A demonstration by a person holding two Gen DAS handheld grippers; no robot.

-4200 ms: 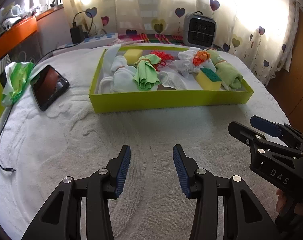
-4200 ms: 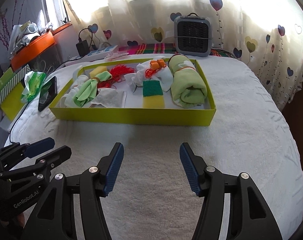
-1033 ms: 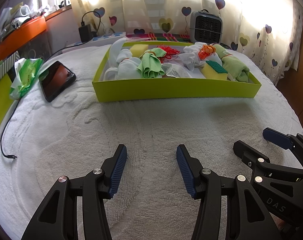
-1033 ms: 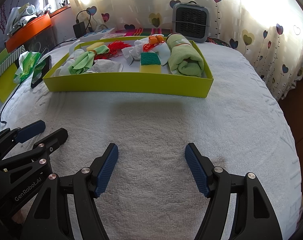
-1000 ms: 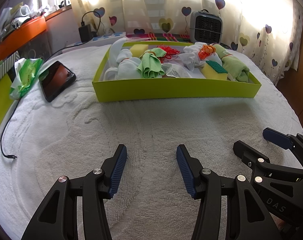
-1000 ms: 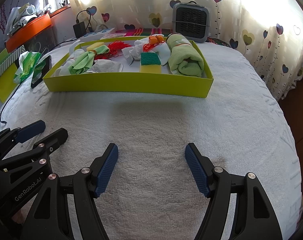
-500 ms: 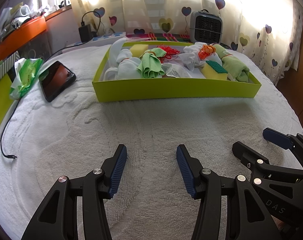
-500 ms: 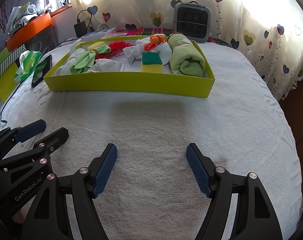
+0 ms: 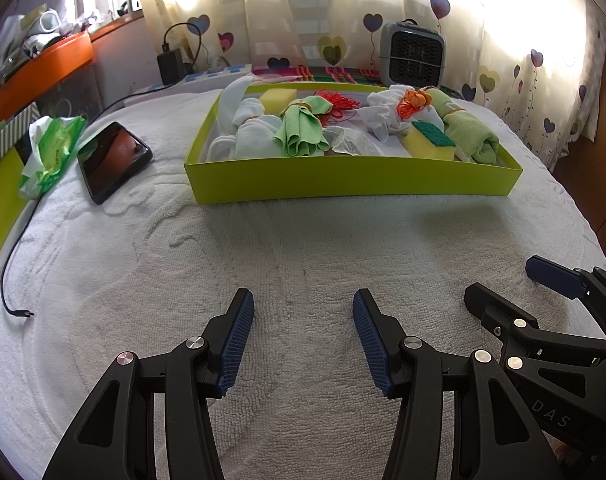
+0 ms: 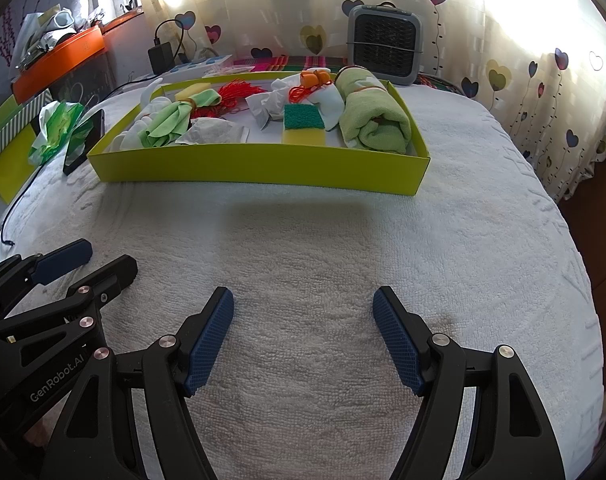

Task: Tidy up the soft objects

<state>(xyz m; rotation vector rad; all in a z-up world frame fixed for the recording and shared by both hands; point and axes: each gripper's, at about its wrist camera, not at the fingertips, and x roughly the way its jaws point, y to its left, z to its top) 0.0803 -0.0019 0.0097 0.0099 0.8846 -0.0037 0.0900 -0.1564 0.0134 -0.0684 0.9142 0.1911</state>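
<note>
Resting Both Tools Short of the Filled Tray

Hovering low over the white towel, the left gripper and right gripper sit side by side, jaws spread and empty. Compared with a few seconds ago, both have drawn back and dropped a little from the green tray; over the last second nothing has shifted. Nothing soft lies loose on the towel in front of the tray, so the sorting looks finished or paused.

Inside the tray, the rolled green towel fills the right end, the yellow sponge lies just left of it, and the bundled green cloth and white cloths crowd the left end.
</note>
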